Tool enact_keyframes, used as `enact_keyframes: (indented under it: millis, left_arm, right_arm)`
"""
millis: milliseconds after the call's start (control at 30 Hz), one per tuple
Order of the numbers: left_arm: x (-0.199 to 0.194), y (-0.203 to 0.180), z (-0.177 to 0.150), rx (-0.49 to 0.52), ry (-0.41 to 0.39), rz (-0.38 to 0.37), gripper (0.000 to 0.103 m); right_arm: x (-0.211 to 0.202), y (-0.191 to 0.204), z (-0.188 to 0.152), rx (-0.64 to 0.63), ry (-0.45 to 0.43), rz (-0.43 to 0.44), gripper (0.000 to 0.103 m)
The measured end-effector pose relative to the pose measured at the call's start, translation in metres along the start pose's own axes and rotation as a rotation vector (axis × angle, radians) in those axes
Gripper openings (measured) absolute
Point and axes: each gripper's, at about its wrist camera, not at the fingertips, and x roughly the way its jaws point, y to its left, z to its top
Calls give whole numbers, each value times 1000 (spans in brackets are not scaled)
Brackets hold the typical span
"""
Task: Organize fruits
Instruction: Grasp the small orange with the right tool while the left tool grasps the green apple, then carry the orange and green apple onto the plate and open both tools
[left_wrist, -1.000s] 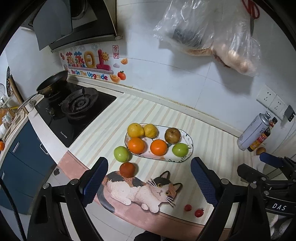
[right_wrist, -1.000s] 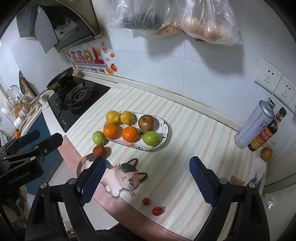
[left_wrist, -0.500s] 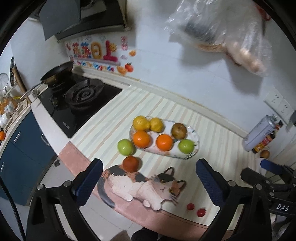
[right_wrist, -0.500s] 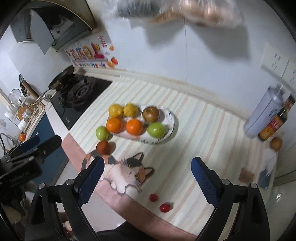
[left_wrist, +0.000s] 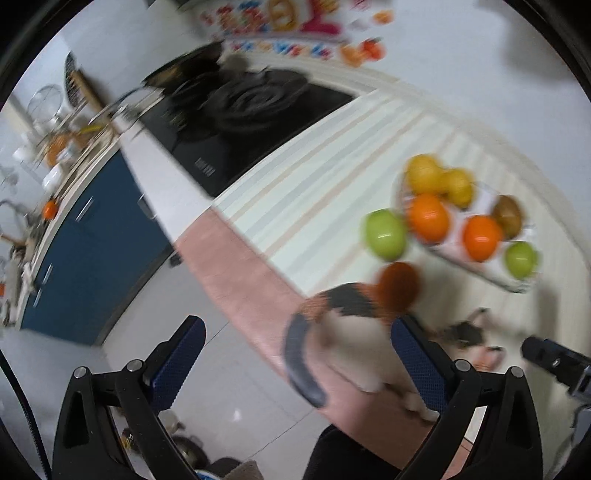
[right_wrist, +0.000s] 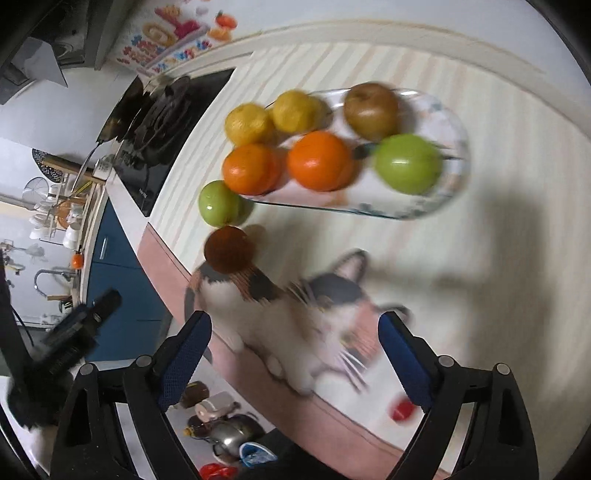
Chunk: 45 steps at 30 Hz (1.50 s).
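Both views are blurred. The striped surface (right_wrist: 517, 184) carries an oval plate (right_wrist: 456, 177) at 12 o'clock in the right view, holding six fruits. A green apple (right_wrist: 219, 203) and a red fruit (right_wrist: 229, 248) lie off the plate at its 8 o'clock, beside a cat picture (right_wrist: 295, 314). The right hand-held gripper (right_wrist: 294, 350) tilts down over the cat, fingers spread wide, holding nothing. The left hand-held gripper (left_wrist: 297, 363) hangs over the surface edge at 6 o'clock, likewise released.
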Motion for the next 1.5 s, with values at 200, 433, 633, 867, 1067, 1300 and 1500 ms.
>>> enact_keyframes:
  millis: [200, 433, 633, 867, 1067, 1300, 1500]
  left_arm:
    - [55, 31, 8, -61, 82, 94, 103]
    - [85, 48, 25, -114, 140, 54, 103]
    - [90, 24, 57, -110, 147, -106, 103]
    - [108, -43, 96, 19, 184, -313, 101]
    - [128, -66, 104, 53, 213, -391, 74]
    - [127, -54, 91, 34, 200, -442, 55]
    - [130, -38, 84, -6, 223, -497, 60]
  right_arm:
    - [80, 46, 36, -29, 73, 51, 85]
    - [162, 83, 60, -45, 161, 24, 59]
    - [150, 83, 52, -103, 142, -44, 59]
    - [104, 41, 39, -56, 109, -80, 59]
    - [92, 10, 33, 8, 97, -92, 59]
    - [81, 4, 31, 13, 85, -92, 59]
    - [77, 1, 28, -3, 94, -106, 59]
